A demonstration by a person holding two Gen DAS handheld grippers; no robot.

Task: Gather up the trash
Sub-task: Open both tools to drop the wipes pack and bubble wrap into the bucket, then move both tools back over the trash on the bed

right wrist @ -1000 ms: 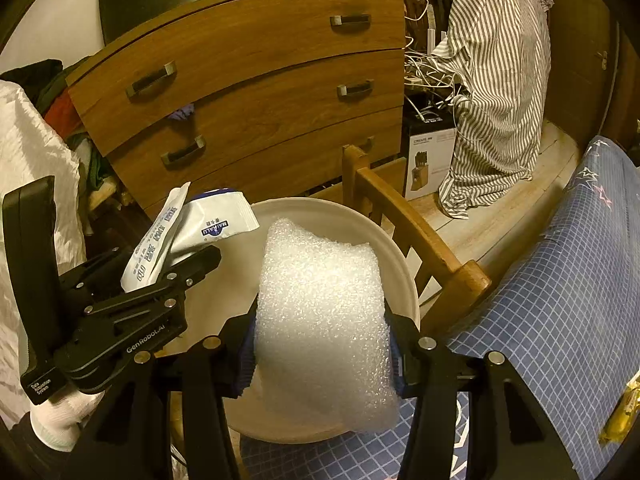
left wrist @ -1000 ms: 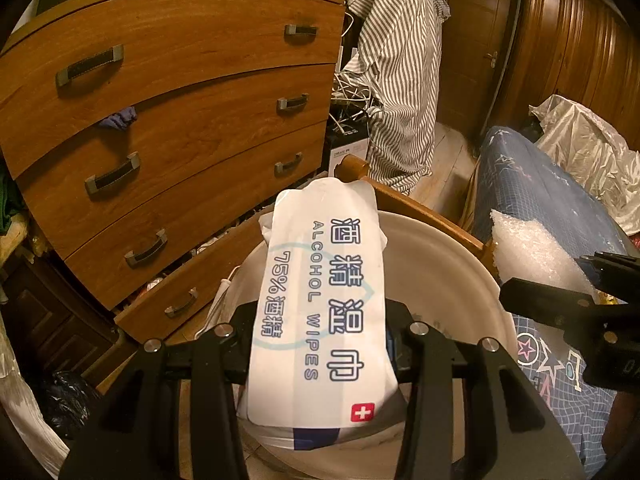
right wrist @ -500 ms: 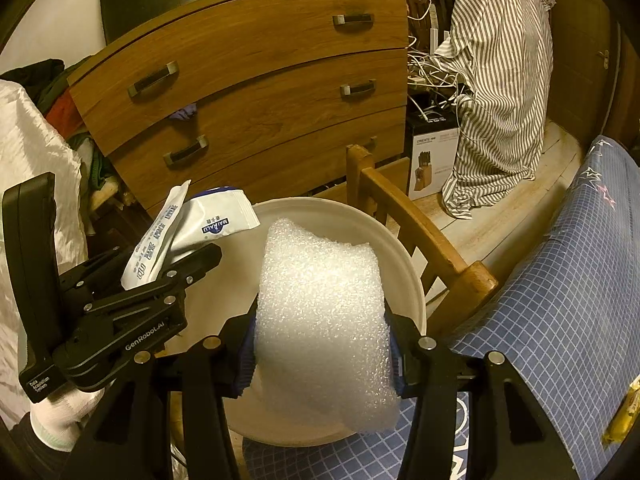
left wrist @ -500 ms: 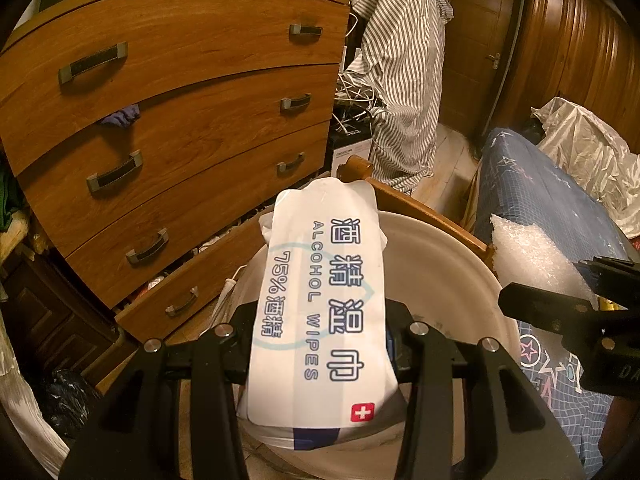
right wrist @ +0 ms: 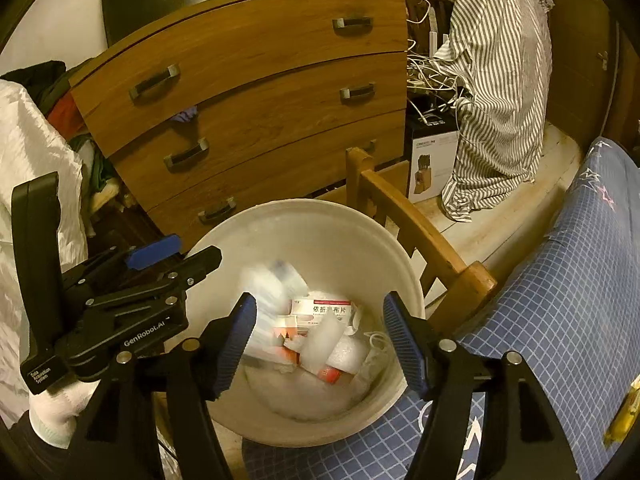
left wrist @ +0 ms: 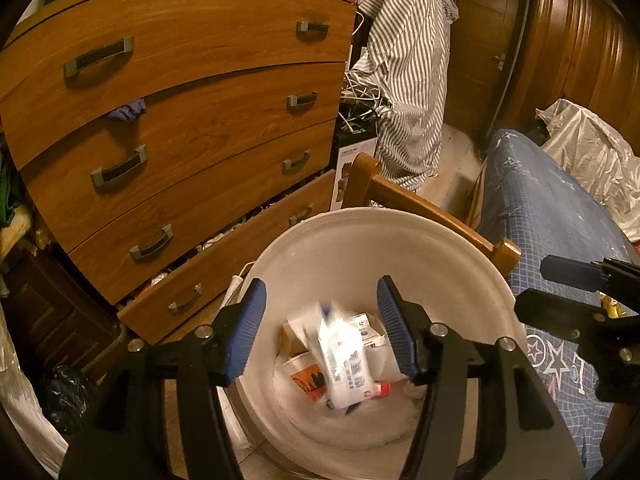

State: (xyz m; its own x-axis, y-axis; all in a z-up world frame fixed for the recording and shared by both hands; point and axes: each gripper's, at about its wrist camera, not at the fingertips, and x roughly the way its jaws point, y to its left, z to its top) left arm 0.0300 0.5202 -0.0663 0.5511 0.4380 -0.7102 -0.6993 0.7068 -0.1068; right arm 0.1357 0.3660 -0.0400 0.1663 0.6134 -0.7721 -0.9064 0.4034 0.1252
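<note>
Dropped wipes pack and bubble wrap lie in bin; both claws, left claw, right claw, just spread, empty

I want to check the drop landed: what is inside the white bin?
Inside the white bin lie a wipes pack, blurred, a white medicine box, a bubble wrap piece and other wrappers. What lies beneath the pile is covered.

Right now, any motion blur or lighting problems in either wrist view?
Left wrist view: the white wipes packet is smeared by blur inside the round white bin; warm dim light, fisheye-bent brown drawers. Right wrist view: a white blurred streak at the bin's left; the rest is sharp.
</note>
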